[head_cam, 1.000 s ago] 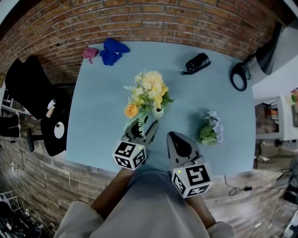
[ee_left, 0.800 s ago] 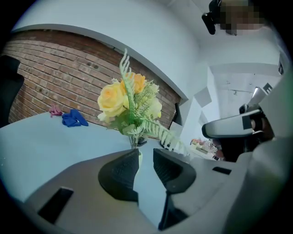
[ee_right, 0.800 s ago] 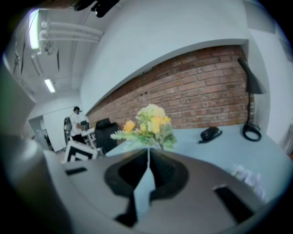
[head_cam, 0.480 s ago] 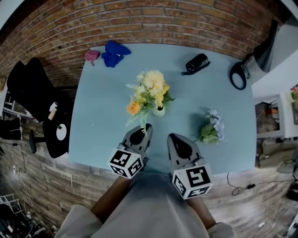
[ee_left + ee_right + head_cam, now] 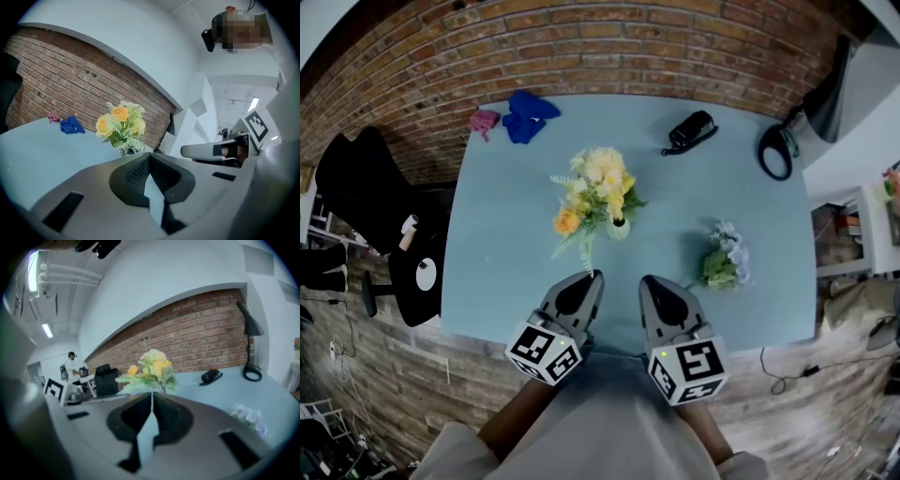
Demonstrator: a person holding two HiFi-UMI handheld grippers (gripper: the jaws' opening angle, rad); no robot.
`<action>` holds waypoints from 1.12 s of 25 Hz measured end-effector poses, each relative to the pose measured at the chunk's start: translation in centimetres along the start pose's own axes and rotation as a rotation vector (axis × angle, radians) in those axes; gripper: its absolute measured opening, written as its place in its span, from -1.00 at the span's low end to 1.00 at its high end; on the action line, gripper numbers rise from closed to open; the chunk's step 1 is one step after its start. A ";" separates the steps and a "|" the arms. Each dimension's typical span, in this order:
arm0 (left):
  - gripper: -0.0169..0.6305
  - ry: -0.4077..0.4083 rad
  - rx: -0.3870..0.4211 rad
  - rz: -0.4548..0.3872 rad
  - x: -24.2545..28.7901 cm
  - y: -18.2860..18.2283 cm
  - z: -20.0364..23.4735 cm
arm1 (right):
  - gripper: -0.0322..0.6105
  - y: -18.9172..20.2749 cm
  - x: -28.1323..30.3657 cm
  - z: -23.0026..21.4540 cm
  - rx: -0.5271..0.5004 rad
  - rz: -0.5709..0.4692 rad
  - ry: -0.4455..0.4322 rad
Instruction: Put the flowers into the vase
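Flowers [image 5: 598, 187], yellow and orange with green fern sprigs, stand upright in a small white vase [image 5: 620, 227] near the middle of the pale blue desk [image 5: 502, 253]. A lilac bunch [image 5: 727, 258] lies on its side on the desk, well to the right of the vase and apart from it.

My left tongs [image 5: 592, 275] hover over the desk's near edge and point toward the vase. Their jaws have just been closing and now meet at the tips, with nothing between them. My right tongs [image 5: 646, 280] hang just beside them, also aimed across the desk, jaws pressed together and likewise empty. Neither pair touches a stem or the vase. The lilac bunch rests nearer the right pair than the left.

At the far left corner of the desk a blue cloth [image 5: 528, 114] lies crumpled with a pink cloth [image 5: 483, 121] just beside it. A black device [image 5: 692, 129] sits toward the far edge, and a black lamp [image 5: 778, 150] stands at the far right corner. A brick wall [image 5: 628, 37] runs behind the desk, and a black chair [image 5: 366, 178] stands off its left side.
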State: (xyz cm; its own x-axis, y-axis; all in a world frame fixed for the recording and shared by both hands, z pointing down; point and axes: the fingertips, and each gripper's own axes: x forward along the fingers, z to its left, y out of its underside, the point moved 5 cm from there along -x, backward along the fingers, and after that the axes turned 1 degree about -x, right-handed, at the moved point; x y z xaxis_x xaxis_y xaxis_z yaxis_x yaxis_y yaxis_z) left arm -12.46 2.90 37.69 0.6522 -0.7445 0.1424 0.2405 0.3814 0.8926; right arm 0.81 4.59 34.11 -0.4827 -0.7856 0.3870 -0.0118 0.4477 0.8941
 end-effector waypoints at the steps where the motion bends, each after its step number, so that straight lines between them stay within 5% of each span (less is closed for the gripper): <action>1: -0.89 0.004 -0.002 -0.002 -0.3 -0.3 -0.4 | -0.82 0.0 -0.1 -0.1 0.002 0.000 0.001; 16: -0.90 0.048 -0.022 -0.026 -1.1 -1.7 -2.4 | -0.82 0.6 -0.4 -0.9 0.024 -0.003 0.024; 28: -0.89 0.110 0.005 0.037 1.1 -0.7 -4.0 | -0.82 3.7 -2.3 -5.4 0.196 0.012 0.179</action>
State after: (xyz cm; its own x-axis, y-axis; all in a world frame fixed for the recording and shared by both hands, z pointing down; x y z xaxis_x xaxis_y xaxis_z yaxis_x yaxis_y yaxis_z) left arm -8.99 3.98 35.46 0.7353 -0.6656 0.1276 0.2115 0.4043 0.8898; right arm 6.63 5.71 37.80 -0.3210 -0.8351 0.4468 -0.1847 0.5179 0.8353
